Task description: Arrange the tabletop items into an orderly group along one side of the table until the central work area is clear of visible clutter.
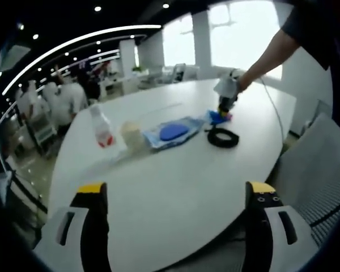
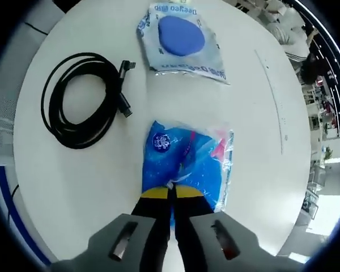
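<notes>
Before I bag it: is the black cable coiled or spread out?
Coiled: the black cable lies in a round loop on the table, plug ends together.

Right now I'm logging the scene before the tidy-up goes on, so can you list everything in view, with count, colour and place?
Table: one, white, oval, under all the items.
Bottle: one, clear with a red label, at the left end of the row in the left gripper view.
Cup: one, pale cream, beside the bottle.
Pouch with blue disc: one, clear, beyond the blue packet.
Blue packet: one, blue plastic with pink print, flat on the table.
Cable: one, black, coiled, beside the packet.
People: several, in white, far background.
Left claw: yellow-tipped, open, above the table.
Right claw: yellow-tipped, shut on the blue packet's near edge.
</notes>
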`<state>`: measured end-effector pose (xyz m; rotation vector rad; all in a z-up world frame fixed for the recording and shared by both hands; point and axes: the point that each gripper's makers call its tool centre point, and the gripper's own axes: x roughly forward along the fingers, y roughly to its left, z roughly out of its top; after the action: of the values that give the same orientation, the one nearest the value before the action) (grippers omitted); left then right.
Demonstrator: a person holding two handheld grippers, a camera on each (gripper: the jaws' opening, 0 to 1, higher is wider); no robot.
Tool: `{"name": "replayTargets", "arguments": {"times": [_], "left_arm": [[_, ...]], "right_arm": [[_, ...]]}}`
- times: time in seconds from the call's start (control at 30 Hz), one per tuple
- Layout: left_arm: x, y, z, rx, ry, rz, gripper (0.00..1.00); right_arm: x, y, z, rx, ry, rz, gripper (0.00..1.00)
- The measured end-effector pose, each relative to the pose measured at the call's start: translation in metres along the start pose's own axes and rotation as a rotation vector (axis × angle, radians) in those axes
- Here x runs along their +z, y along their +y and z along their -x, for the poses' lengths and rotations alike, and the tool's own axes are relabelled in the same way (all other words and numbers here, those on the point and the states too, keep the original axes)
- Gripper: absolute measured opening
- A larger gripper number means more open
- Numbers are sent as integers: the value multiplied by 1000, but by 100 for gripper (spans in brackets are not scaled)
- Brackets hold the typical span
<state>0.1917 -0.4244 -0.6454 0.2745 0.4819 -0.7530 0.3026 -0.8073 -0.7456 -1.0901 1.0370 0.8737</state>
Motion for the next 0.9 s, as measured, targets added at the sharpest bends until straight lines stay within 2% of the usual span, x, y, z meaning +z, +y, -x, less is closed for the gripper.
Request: {"name": "replayTargets", "arguments": {"times": [0.5, 0.73, 0.9], "left_arm": [[-2, 2, -1, -2, 8, 6, 97], [-4, 0, -2, -10, 15, 0, 96], [-3, 1, -1, -2, 12, -2, 96]], "right_arm": [[5, -7, 19, -39, -10, 81, 0], [9, -12, 22, -52, -17, 133, 0], [6, -24, 16, -61, -24, 166, 0]]}}
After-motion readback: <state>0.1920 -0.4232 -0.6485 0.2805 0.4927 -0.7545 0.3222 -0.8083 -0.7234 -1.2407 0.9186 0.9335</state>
